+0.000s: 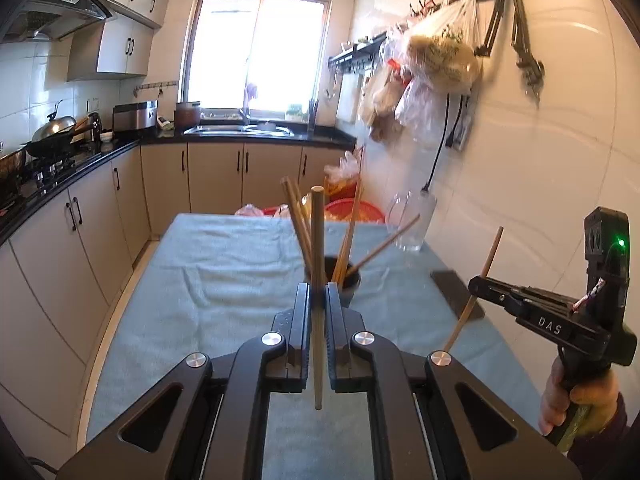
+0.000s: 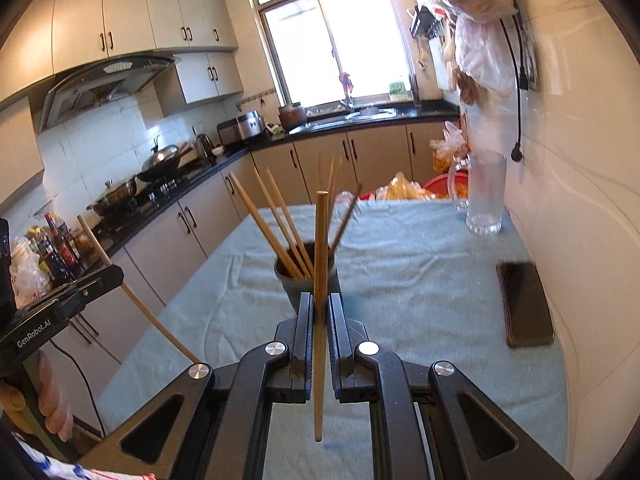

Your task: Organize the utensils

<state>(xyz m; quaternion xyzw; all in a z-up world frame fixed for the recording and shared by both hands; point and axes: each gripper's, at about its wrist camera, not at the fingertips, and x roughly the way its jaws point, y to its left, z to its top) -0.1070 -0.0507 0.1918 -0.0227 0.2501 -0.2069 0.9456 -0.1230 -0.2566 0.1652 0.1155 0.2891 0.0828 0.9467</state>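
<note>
1. The table (image 2: 420, 280) was covered by a light blue cloth (image 1: 224, 264), creased near the middle, which reached all its visible edges.
2. A clear glass mug (image 2: 485, 192) stood at the table's far right corner, against the wall side.
3. A dark phone (image 2: 525, 303) lay flat along the right edge, nearer to me than the mug.
4. A dark holder cup (image 2: 308, 276) stood upright about the middle of the table, well apart from the mug and phone. Several wooden chopsticks (image 2: 280, 224) leaned in it, fanned toward different sides.
5. My left gripper (image 1: 318, 296) was pressed together on a single chopstick (image 1: 318, 240); the stick stood close to upright between the pads, its lower end hanging free above the cloth on the near side of the cup.
6. My right gripper (image 2: 320, 306) was likewise pinched on its own chopstick (image 2: 321, 240), held near vertical, lower end free, just in front of the cup in its view.
7. Neither held stick touched the cup that I could tell.
</note>
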